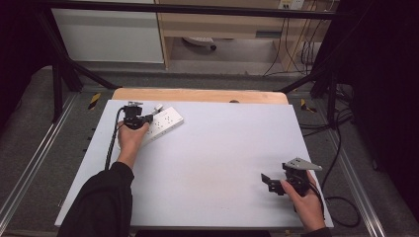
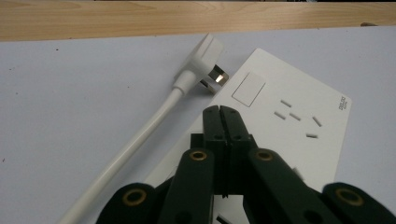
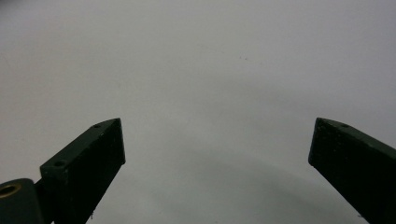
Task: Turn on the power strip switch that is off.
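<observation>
Fingers: left gripper (image 2: pixel 219 109) jaws pressed together, nothing between, tips over the white power strip (image 2: pixel 299 126); right gripper (image 3: pixel 217 140) jaws wide apart, nothing between. White board (image 1: pixel 222 148) bears the strip far left. White plug (image 2: pixel 203 58) leans against the strip's far edge.

1. The power strip (image 1: pixel 163 124) lies at the far left of the white board (image 1: pixel 212 163) and is the main obstacle on it.
2. Just beyond the power strip's far end, the white plug (image 2: pixel 201 58) lies tilted against it, and its cord (image 2: pixel 135 144) runs along the strip's side, closing that flank.
3. The left gripper (image 2: pixel 219 109), jaws together, sits over the power strip's near half.
4. To the right of the power strip the board is bare and passable up to the right gripper (image 1: pixel 271 181), well apart from the strip at the near right.
5. Beyond the power strip, the wooden edge (image 1: pixel 197 95) bounds the board.
</observation>
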### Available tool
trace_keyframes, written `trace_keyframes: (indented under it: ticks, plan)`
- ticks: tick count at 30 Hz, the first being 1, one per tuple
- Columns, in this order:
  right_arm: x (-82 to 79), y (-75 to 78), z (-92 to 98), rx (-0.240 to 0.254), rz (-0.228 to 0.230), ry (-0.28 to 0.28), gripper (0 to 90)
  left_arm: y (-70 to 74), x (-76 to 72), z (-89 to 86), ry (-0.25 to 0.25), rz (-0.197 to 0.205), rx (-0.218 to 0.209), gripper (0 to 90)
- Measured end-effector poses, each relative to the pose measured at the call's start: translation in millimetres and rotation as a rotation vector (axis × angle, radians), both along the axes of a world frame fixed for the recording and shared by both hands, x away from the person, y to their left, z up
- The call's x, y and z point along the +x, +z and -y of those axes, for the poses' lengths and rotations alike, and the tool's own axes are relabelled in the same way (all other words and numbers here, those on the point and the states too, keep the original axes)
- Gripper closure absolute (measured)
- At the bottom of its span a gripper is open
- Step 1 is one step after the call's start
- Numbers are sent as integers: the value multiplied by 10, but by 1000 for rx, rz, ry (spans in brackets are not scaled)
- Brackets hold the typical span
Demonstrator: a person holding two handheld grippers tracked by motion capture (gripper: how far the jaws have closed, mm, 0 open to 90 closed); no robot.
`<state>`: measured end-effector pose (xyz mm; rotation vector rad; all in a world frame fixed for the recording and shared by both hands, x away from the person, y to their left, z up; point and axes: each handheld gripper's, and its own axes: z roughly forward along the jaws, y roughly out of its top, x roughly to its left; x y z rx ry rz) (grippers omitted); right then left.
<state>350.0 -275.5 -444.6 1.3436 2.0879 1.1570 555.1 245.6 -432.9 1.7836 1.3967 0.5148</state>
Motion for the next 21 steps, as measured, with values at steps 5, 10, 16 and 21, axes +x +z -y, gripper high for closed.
trace_keyframes:
  ticks: [5,10,16,21]
  plan:
    - [-1,-2,0,2,-1,-1,42,-1,0,-3,-2,0,-2,900]
    - [0,-2,1,1,-1,0,41,-1,2,-6,-3,0,-3,900]
    - [-1,-2,0,1,-2,-1,42,0,5,-9,-5,-2,-4,900]
    - [0,-2,2,0,-2,0,41,-2,6,-7,-3,0,-3,900]
